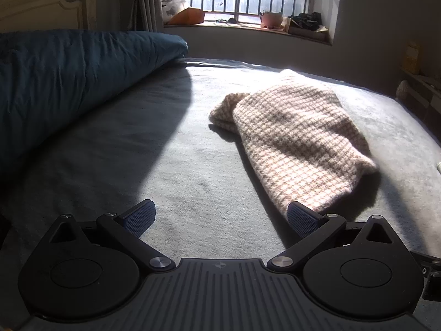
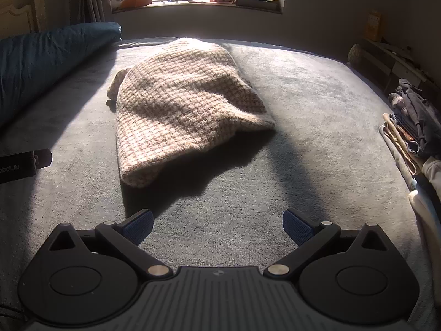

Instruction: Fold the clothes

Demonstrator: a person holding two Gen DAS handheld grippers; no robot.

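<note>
So the sweater (image 2: 182, 107) is lying on the grey bed (image 2: 317, 104), a checked knit already bundled into a thick lump with one bit poking out at about 10 o'clock. From the right wrist view it sits around 11 o'clock, well ahead of the fingers; from the left wrist view it's off at 1 o'clock, with its near end coming right down beside the right-hand pad (image 1: 301, 222). I can't tell if they actually touch.

Neither gripper has hold of anything. The left gripper (image 1: 220, 219) is spread wide, nothing between the pads but bedsheet. Same deal with the right gripper (image 2: 217, 224), wide apart and empty. My guess is they're held low and splayed like that to come in on the near hem from both sides, since a chunky knit needs a big bite.

The rolled blue duvet (image 1: 69, 88) is shoved along the 9 to 10 o'clock edge, probably to leave the middle for folding.

View differences: only the right wrist view shows the pile of clothes (image 2: 413, 121) at 3 o'clock, plus a sliver of the other gripper's body at 9 o'clock. The left wrist view gives a better look at the windowsill (image 1: 248, 29) clutter at 12 o'clock.
</note>
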